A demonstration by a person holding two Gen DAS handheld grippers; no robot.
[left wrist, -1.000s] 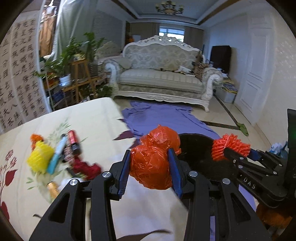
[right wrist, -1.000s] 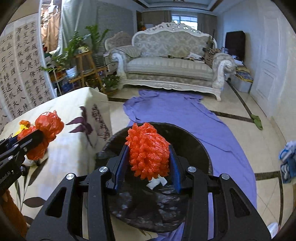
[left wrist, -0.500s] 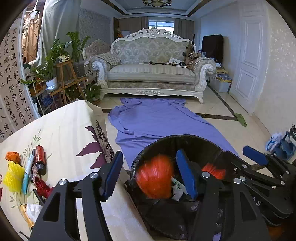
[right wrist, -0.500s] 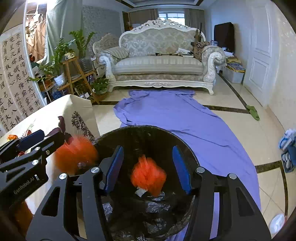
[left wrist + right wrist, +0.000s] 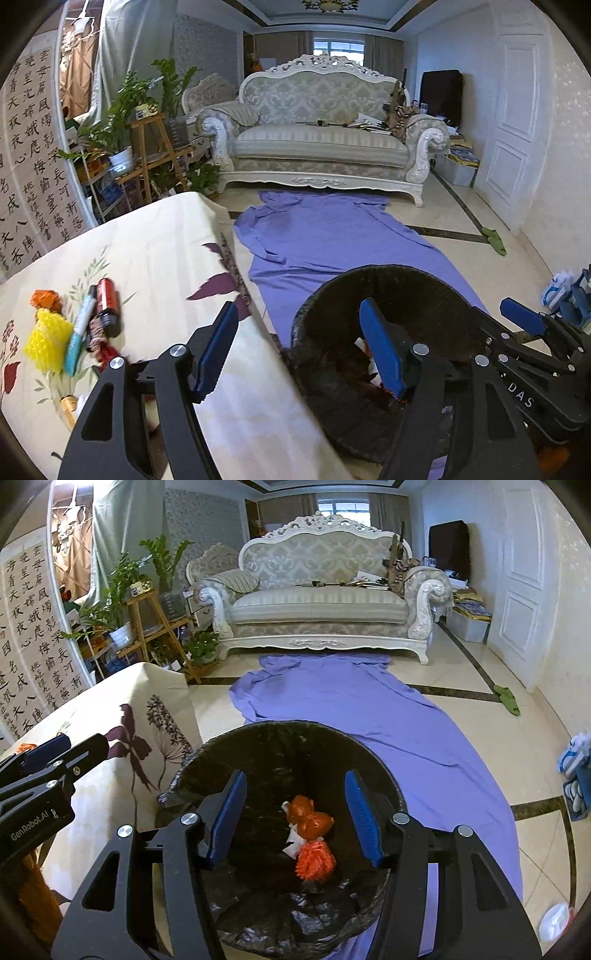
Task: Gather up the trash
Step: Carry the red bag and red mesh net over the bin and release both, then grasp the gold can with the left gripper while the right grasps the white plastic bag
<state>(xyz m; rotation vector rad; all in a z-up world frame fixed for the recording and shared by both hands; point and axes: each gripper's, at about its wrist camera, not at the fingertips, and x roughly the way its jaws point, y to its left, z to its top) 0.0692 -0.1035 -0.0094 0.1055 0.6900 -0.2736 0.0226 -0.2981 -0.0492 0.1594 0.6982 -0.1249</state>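
Two orange trash pieces lie in the black-lined bin (image 5: pixel 280 746): a crumpled bag (image 5: pixel 312 818) and a mesh ball (image 5: pixel 316 860). Left claw (image 5: pixel 299 347), jaws just widening, and right claw (image 5: pixel 295 816) both gape empty. One yellow mesh (image 5: pixel 48 341) stays on the tabletop (image 5: pixel 155 251).

Cream floral tablecloth (image 5: pixel 155 251) over the table, carrying an orange wad (image 5: pixel 46 299), yellow mesh piece (image 5: pixel 48 341), blue-white tube (image 5: pixel 79 334) and dark red-capped bottle (image 5: pixel 107 308), clustered together. Tiled floor (image 5: pixel 480 716) bearing a purple cloth (image 5: pixel 351 705) and black-lined trash bin (image 5: pixel 280 746).
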